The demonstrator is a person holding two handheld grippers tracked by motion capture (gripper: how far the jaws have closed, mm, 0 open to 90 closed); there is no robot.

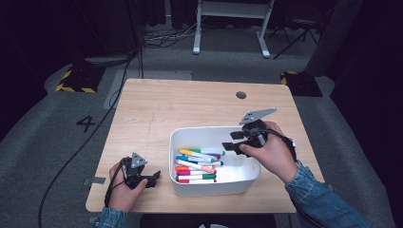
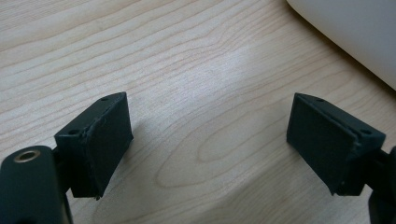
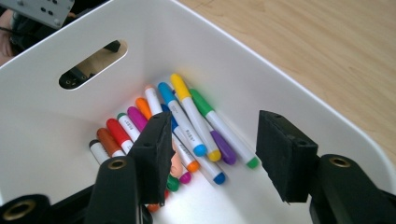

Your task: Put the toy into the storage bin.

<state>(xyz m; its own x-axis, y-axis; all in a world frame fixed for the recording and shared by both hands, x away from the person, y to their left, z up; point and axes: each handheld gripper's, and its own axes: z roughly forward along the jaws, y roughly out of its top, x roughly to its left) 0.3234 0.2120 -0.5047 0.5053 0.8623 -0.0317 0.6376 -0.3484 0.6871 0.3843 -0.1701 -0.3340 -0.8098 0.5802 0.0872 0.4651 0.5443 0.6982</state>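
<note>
Several markers (image 3: 187,126) lie in the bin (image 3: 280,93) (white) — below the right tool (image 3: 212,154), spread, empty.

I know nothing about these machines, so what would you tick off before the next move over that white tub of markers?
1. Right gripper open with nothing between the jaws: ok.
2. Markers lying inside the white tub, none over the rim: ok.
3. Tub standing flat on the wooden table, within its edges: ok.
4. Left gripper open and empty, low over bare tabletop beside the tub: ok.
5. Right gripper's jaws free of the markers below them: ok, a gap shows in the right gripper view.
6. Any marker left outside the tub: cannot tell for the strip of table behind the person's right hand; none on the tabletop that shows.
</note>
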